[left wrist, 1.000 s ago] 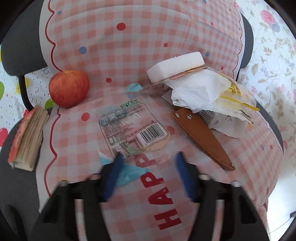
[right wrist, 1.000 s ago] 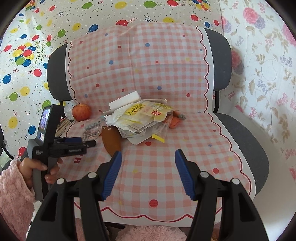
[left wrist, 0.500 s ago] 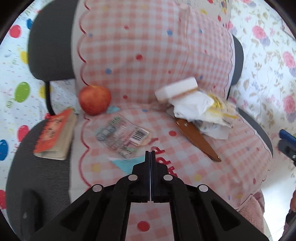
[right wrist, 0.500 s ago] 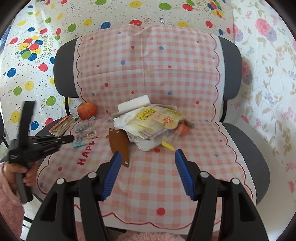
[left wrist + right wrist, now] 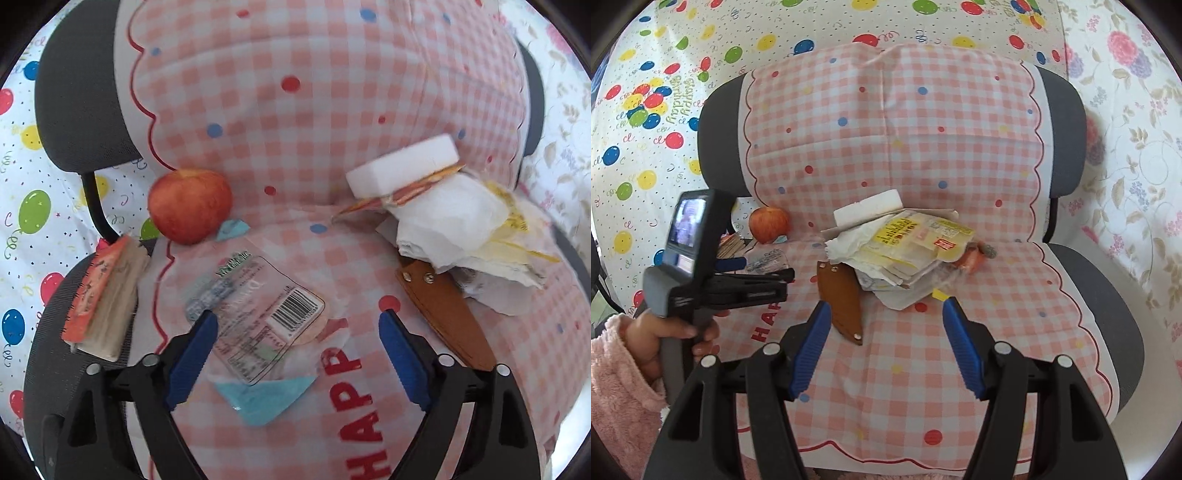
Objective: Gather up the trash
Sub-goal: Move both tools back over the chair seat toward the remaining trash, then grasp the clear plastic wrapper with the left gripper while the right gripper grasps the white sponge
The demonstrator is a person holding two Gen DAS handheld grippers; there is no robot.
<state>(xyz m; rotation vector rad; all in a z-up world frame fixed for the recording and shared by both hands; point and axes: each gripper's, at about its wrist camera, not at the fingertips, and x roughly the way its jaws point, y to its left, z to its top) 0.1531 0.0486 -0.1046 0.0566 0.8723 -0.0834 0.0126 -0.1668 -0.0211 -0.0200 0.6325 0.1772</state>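
Observation:
A clear plastic wrapper with a barcode (image 5: 258,314) lies on the pink checked cloth of the chair seat. A torn light blue scrap (image 5: 264,400) lies just below it. My left gripper (image 5: 295,358) is open, low over the wrapper, its left finger (image 5: 192,358) over the wrapper's edge. A heap of crumpled white tissue and yellow packaging (image 5: 465,229) lies at the right; it also shows in the right wrist view (image 5: 908,254). My right gripper (image 5: 884,343) is open and empty, above the seat's front, short of the heap.
A red apple (image 5: 190,205), a small orange notebook (image 5: 101,299), a white foam block (image 5: 404,164) and a brown leather sheath (image 5: 447,314) also lie on the chair. The chair's dark backrest (image 5: 1063,136) rises behind. Patterned sheets cover the surroundings.
My left gripper was shut and drawn back half a second ago; it is now open and close over the wrapper. My right gripper has stayed open and shifted slightly.

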